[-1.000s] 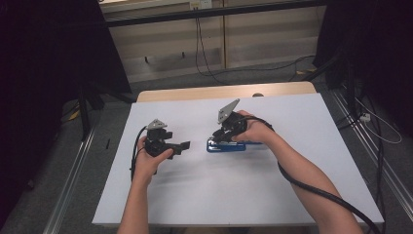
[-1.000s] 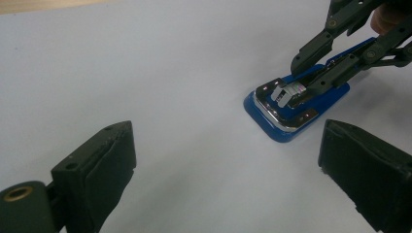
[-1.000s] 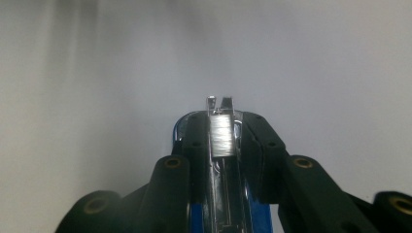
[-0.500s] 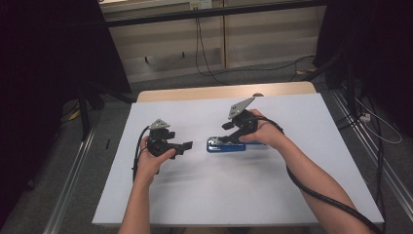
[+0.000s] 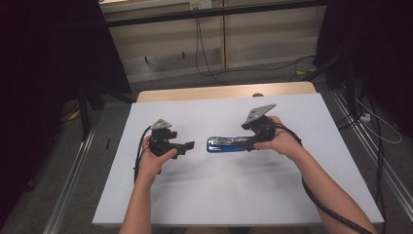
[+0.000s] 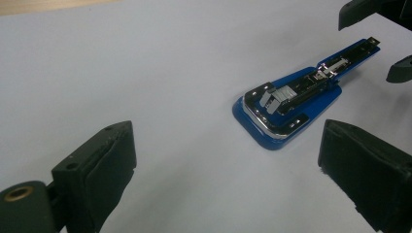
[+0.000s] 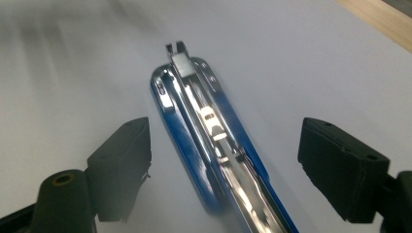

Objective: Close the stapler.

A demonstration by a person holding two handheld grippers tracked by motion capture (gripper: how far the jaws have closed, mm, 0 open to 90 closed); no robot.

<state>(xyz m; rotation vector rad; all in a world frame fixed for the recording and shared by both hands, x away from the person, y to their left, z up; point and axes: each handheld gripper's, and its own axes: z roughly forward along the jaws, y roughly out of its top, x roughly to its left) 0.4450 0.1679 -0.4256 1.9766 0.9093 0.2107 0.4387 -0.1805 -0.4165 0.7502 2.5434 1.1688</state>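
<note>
Blue stapler (image 5: 226,144) lies untouched on the white table (image 5: 292,195). Right gripper (image 5: 249,144) at its 3 o'clock, left gripper (image 5: 187,146) at 9, both wide open. We judge grasping remains.

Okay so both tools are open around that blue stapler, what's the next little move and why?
Probably close the right tool on the blue stapler. In the right gripper view its open jaws already stand on either side of the stapler's body, which lies flat on the white table. The left tool is also open but short of the wide end, so it would come in afterwards.
</note>
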